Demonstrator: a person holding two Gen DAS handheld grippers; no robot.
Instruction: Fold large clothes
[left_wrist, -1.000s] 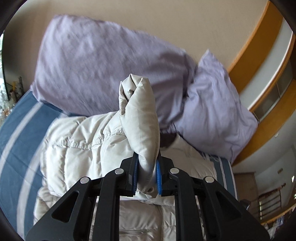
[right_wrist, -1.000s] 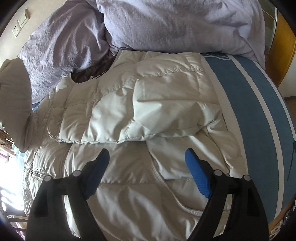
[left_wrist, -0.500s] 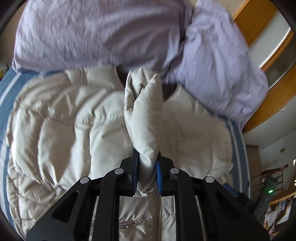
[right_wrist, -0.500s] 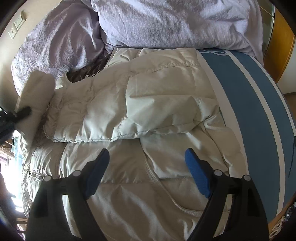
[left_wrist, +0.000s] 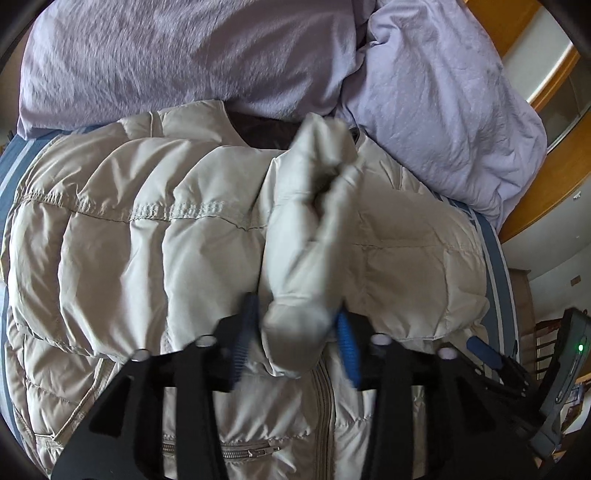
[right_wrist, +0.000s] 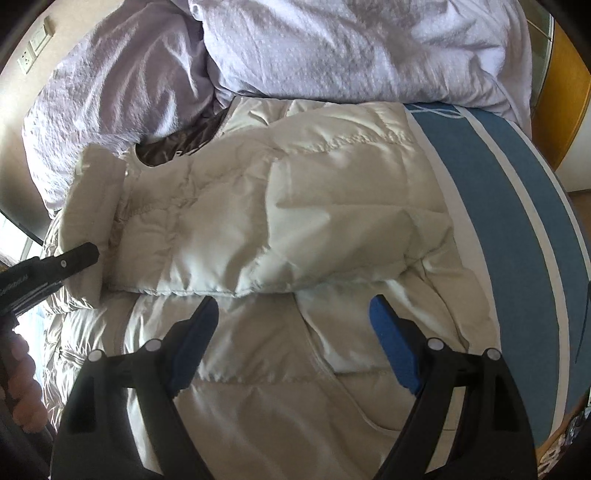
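- Left wrist view: the left hand-held gripper (left_wrist: 295, 347) has its jaws parted around the puffy sleeve (left_wrist: 306, 236), which looks just released. The quilted beige jacket (left_wrist: 147, 251) lies on the bed (left_wrist: 11, 170), collar towards the far lilac pillows (left_wrist: 184, 55).
- Right wrist view: the right hand-held gripper (right_wrist: 295, 339) hangs released over the jacket's (right_wrist: 295, 221) near half. One sleeve lies folded across the chest; the lengthwise fold seems left to do.

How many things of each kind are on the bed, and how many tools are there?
Puffy beige jacket: 1
Lilac pillows: 2
Tools: 2, the left tool with the jacket's sleeve between its fingers, and the right tool open over the jacket
Total: 5
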